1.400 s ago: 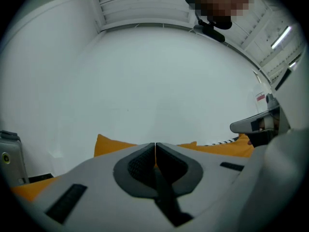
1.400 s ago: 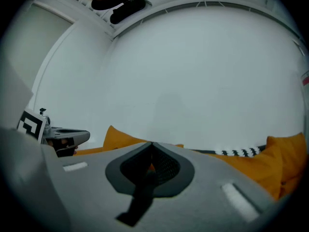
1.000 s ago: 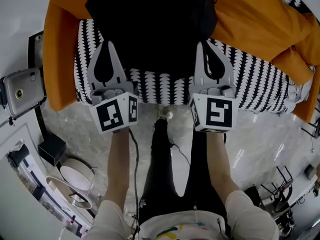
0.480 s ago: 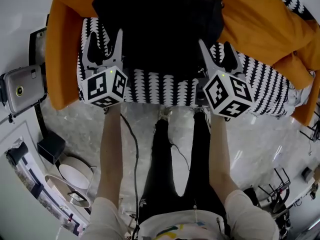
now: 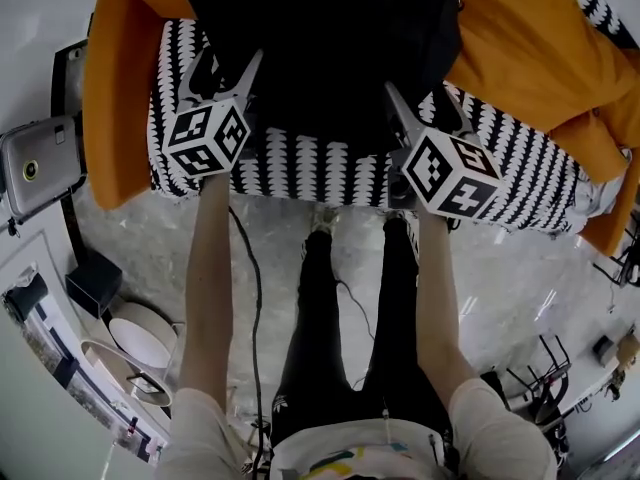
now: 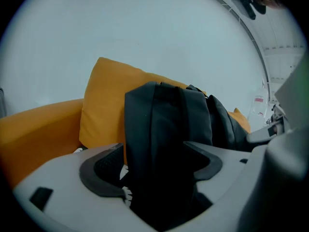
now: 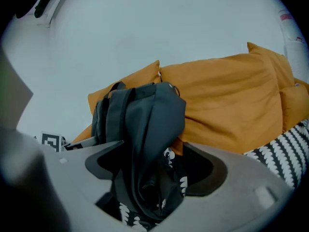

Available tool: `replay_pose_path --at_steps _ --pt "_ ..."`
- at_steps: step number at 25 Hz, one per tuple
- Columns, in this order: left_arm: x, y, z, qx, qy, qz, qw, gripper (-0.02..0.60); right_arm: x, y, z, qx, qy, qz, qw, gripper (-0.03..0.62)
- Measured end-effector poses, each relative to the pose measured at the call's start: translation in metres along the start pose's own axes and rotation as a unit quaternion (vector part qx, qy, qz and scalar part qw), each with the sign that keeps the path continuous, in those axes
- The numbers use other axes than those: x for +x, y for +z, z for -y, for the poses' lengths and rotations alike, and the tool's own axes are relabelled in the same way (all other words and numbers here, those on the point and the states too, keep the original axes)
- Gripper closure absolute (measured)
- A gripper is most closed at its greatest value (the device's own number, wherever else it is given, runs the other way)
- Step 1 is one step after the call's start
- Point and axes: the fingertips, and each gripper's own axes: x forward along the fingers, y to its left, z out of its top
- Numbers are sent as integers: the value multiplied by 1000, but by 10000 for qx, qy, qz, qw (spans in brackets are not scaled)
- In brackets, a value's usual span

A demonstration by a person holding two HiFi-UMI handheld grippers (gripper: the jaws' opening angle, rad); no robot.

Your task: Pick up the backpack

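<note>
- Backpack (image 5: 320, 48) fabric stood between the spread jaws of the left gripper (image 6: 155, 164) and right gripper (image 7: 153, 170). Both had just been opening, with the pads not yet pressing.
- Both grippers had dropped to its flanks, so a grasp looked imminent and the lift not begun.
- It leaned upright on the patterned seat (image 5: 320, 160), against the orange cushions (image 5: 520, 38).
- Its top was cut off in the head view, and the straps were indistinct.

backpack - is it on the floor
No, the black backpack sits on the black-and-white patterned seat, in front of the orange cushions.
</note>
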Motion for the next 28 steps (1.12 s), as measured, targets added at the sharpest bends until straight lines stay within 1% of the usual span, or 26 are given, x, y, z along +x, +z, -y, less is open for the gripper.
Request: replay_pose_path --at_steps 3,6,9,10,12,15,19,21,22,24,25,28 --pt "1 -1 0 -89 -104 -30 9999 221 9 -12 -3 -79 47 -230 9997 229" --pt "-5 -2 -6 -120 -79 -22 9999 221 15 -21 -1 -113 41 -385 9992 230" --pt "-8 -11 -17 -196 -73 -211 9996 221 16 -23 2 -114 40 -440 9990 233" --pt "-7 -16 -18 -241 -132 -333 9991 222 16 -24 4 -97 48 -445 9990 247" --pt "-3 -23 -18 -290 -273 -525 9978 222 17 -25 6 -47 107 -451 9989 253" --pt "10 -25 -19 -223 -371 -641 9970 222 21 -25 4 -68 226 -476 9986 280" --pt "19 -29 -19 -272 -452 -741 9959 223 28 -29 -1 -178 301 -581 9977 296" --pt "20 -31 -17 -338 -485 -750 9954 224 31 -31 -4 -177 355 -603 9974 327" --pt "20 -32 -15 -427 -546 -770 9946 235 32 -31 -6 -164 372 -589 9974 352" --pt "19 -35 -9 -591 -672 -848 9924 318 33 -32 -9 -157 372 -533 9978 389" --pt "17 -36 -7 -582 -696 -890 9919 345 33 -33 -10 -183 361 -507 9979 401" --pt "16 -38 -3 -305 -702 -1017 9919 408 33 -35 -11 -321 320 -489 9978 427"
